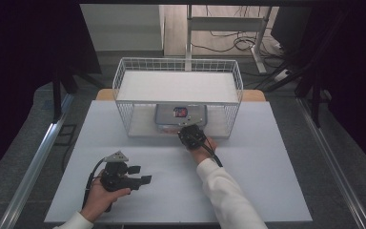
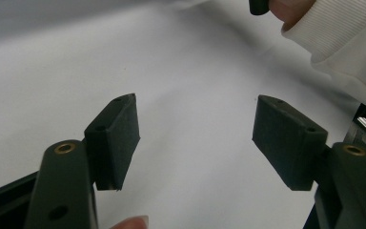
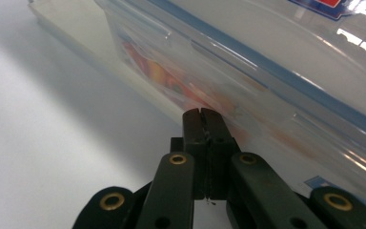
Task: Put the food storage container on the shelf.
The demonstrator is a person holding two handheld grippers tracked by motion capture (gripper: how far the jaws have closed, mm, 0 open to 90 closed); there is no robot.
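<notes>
Table [image 1: 248,191] white, bare front | wire rack [image 1: 178,67] at back | cables on floor [image 1: 228,43]

high: above, facing forward-down | claw views: close, low; shared: white table [image 1: 248,191]

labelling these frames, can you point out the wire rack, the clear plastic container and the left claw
wire rack [image 1: 119,78]: high view, on its left wire wall.
clear plastic container [image 3: 276,90]: right gripper view, on its transparent side below the blue lid seal.
left claw [image 2: 195,138]: left gripper view, midway between its two open black fingertips.
</notes>
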